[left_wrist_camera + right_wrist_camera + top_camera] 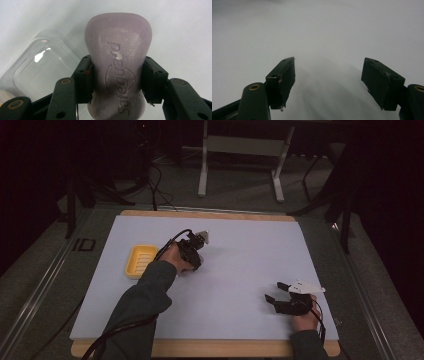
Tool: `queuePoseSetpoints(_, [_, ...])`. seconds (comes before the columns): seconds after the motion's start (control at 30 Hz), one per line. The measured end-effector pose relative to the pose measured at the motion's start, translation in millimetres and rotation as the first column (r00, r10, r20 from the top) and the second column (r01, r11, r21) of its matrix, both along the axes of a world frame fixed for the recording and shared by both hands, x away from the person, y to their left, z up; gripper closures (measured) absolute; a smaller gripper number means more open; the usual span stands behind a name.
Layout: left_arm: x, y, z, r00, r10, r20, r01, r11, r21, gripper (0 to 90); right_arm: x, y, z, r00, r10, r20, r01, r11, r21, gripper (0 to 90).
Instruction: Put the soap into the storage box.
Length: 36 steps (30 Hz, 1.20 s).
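At the left of the high view a yellow soap dish (140,260) lies on the white worktop (240,265); just right of it the left hand-held gripper (200,239) is clamped on a lilac bar of soap (117,65), a clear plastic lid (37,70) beside it; at lower right the right hand-held gripper (276,291) rests with jaws wide apart, holding nothing.

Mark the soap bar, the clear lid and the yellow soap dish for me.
soap bar (117,50): left gripper view, on its embossed top face, above the jaws.
clear lid (42,67): left gripper view, on its flat transparent middle.
yellow soap dish (140,260): high view, on its ribbed floor.
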State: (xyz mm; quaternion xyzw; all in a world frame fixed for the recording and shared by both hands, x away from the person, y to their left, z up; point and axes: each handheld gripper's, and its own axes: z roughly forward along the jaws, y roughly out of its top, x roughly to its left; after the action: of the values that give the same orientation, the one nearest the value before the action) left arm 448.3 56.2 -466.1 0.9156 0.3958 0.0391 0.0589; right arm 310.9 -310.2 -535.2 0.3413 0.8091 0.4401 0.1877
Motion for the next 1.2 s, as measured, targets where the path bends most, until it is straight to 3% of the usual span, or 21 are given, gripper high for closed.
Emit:
queuePoseSetpoints(0.53, [-0.4,24.3,1.3,0.9986,0.05,0.018,-0.05,0.9987,-0.003,50.2,-0.1,0.0,0.0,1.0,0.001,0.001,-0.001,1.0,-0.002,26.7])
queuePoseSetpoints(0.77, [-0.3,32.8,8.4,0.9973,0.068,0.029,-0.067,0.9975,-0.023,50.2,-0.1,0.0,0.0,1.0,0.001,0.002,-0.001,1.0,-0.001,26.7])
queuePoseSetpoints(1.2, [-1.3,48.3,18.1,0.9946,0.097,0.038,-0.096,0.9952,-0.02,50.1,-0.1,0.0,0.0,1.0,0.001,0.002,-0.001,1.0,-0.002,26.7])
